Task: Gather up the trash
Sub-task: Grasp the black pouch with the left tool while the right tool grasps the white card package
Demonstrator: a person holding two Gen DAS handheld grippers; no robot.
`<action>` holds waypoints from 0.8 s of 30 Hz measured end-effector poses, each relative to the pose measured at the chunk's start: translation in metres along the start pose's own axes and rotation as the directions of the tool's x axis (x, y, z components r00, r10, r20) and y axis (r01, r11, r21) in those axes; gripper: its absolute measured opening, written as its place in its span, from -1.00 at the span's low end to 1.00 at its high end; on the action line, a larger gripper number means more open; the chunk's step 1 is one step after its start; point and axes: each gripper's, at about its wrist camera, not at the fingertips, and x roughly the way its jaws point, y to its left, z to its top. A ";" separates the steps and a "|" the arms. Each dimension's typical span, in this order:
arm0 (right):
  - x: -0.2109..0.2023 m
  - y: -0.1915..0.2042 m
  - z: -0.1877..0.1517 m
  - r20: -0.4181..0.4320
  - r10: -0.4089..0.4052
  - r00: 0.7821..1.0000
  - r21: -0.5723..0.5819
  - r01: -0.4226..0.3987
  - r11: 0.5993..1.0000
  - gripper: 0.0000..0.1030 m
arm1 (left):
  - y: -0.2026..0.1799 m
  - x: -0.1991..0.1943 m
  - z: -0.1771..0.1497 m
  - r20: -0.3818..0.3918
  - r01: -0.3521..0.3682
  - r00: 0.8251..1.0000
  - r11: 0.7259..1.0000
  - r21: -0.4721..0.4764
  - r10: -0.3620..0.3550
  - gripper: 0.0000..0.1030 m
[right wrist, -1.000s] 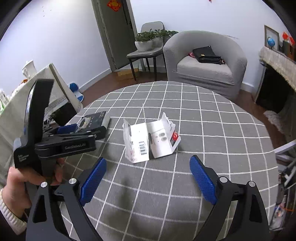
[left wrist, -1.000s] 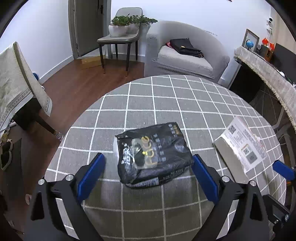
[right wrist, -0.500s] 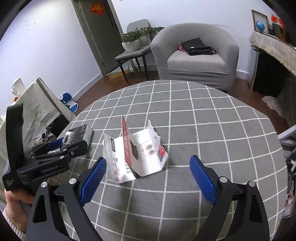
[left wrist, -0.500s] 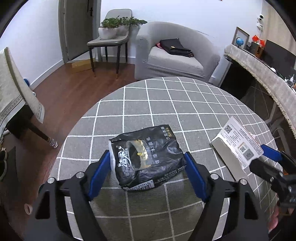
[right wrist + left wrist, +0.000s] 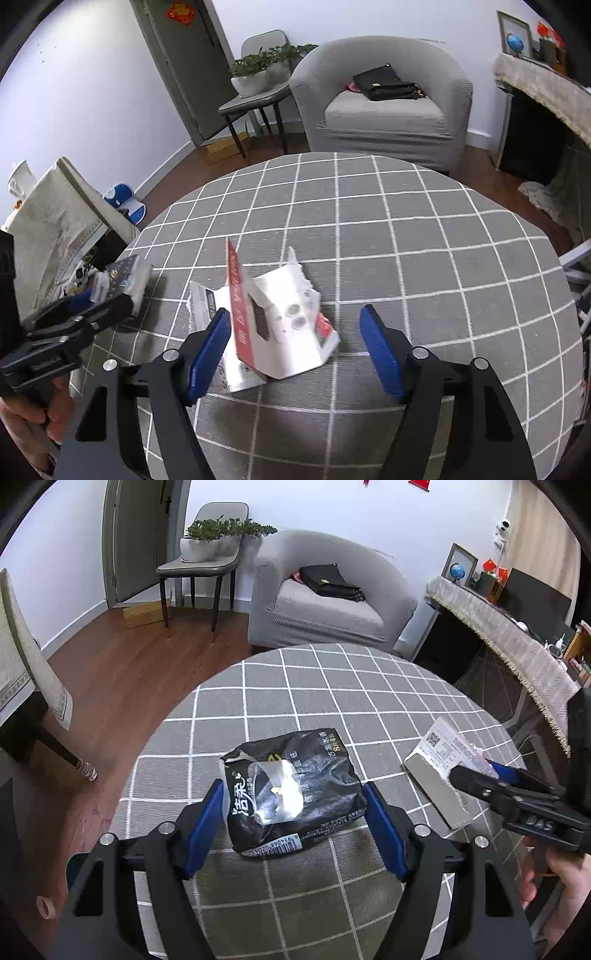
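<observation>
A: Bottom centre of the left wrist view: left gripper (image 5: 293, 812) straddles the black tissue pack (image 5: 291, 794). Both blue pads sit at the pack's sides, apparently pressing. Jaws have just been closing, pack between them.

B: Right one?

A: Bottom centre of its own view, right gripper (image 5: 295, 343). Jaws have just been closing too, with the torn white carton (image 5: 284, 332) between them. Left pad touches the carton's red flap; right pad stands clear of it. Half-wide, nothing clamped.

B: Where is the trash lying?

A: Both pieces lie on the grey checked tablecloth (image 5: 332, 686), lower middle of each frame. In the left view the carton shows at mid right, with the right gripper over it.

B: Further back?

A: Grey armchair (image 5: 380, 103) with a black bag (image 5: 384, 86), upper centre. Chair with potted plants (image 5: 266, 70) to its left.
</observation>
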 end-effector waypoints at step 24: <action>-0.021 0.047 -0.016 0.041 -0.086 0.995 -0.039 0.088 0.995 -0.44 | 0.023 -0.054 -0.022 0.033 0.029 0.999 0.998 0.056 -0.031 0.40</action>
